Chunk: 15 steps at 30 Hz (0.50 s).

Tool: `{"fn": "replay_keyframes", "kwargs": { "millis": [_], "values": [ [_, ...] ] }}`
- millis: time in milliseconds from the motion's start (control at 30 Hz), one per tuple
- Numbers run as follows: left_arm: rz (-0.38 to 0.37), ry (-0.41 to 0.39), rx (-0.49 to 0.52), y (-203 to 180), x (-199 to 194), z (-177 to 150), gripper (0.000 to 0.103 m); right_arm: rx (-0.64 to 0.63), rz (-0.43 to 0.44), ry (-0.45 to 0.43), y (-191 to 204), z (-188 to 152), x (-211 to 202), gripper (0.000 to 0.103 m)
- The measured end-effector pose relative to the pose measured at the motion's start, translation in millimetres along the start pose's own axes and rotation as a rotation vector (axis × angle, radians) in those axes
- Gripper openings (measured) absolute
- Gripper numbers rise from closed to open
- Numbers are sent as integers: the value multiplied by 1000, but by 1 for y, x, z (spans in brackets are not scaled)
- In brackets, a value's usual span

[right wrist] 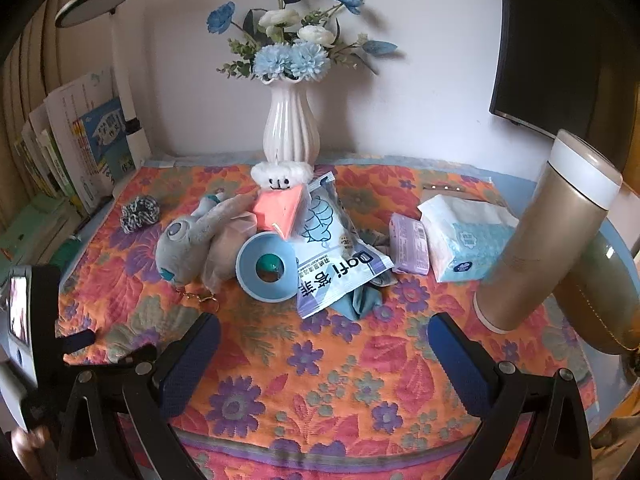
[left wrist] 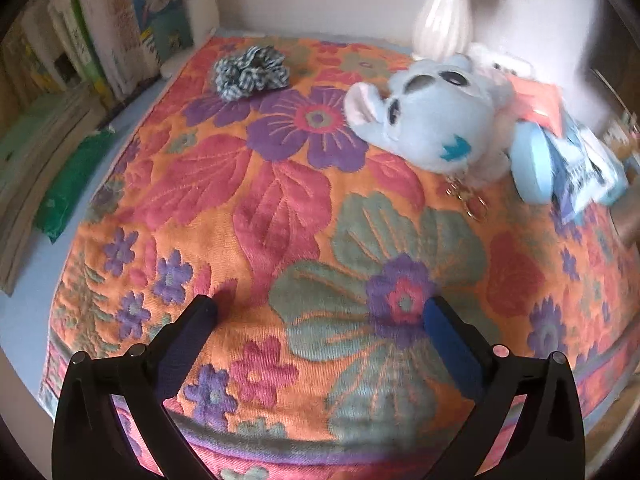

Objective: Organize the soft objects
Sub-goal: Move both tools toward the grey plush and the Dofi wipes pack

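A light blue plush toy (left wrist: 432, 120) with big eyes lies on the flowered cloth; it also shows in the right wrist view (right wrist: 180, 248), beside a small white plush (right wrist: 280, 174) and a pink pouch (right wrist: 276, 210). A blue-checked scrunchie (left wrist: 250, 72) lies at the back left, also in the right wrist view (right wrist: 140, 212). My left gripper (left wrist: 320, 320) is open and empty, low over the cloth, well short of the toy. My right gripper (right wrist: 324, 340) is open and empty in front of the pile.
A white vase (right wrist: 290, 128) with flowers stands at the back wall. A blue ring-shaped dish (right wrist: 266, 266), a snack bag (right wrist: 332, 248), a purple packet (right wrist: 410, 248), tissues (right wrist: 464, 232) and a gold flask (right wrist: 548, 232) lie around. Books (left wrist: 80, 52) line the left.
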<state>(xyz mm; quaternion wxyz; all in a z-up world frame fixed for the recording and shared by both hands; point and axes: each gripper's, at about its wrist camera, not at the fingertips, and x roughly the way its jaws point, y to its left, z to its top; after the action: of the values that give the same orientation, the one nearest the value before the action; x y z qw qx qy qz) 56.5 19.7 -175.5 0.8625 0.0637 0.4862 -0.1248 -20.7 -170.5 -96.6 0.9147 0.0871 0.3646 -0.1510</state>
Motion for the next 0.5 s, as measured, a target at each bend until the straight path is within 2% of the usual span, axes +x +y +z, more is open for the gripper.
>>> {"fn": "replay_keyframes", "kwargs": {
  "millis": [67, 100, 200, 333, 433, 500],
  "values": [
    [-17, 21, -25, 0, -7, 1, 102, 9, 3, 0, -3, 1, 0, 103],
    [-24, 8, -38, 4, -16, 6, 102, 12, 10, -5, -5, 2, -2, 103],
    [8, -126, 6, 7, -62, 42, 102, -2, 23, -33, -5, 13, -12, 103],
    [-22, -315, 81, -7, -131, 76, 102, -12, 35, -92, -4, 31, -28, 103],
    [-44, -405, 106, -14, -157, 97, 103, -18, 28, -131, -4, 40, -38, 103],
    [-74, -429, 116, -19, -157, 98, 103, -18, 28, -134, -8, 41, -38, 103]
  ]
}}
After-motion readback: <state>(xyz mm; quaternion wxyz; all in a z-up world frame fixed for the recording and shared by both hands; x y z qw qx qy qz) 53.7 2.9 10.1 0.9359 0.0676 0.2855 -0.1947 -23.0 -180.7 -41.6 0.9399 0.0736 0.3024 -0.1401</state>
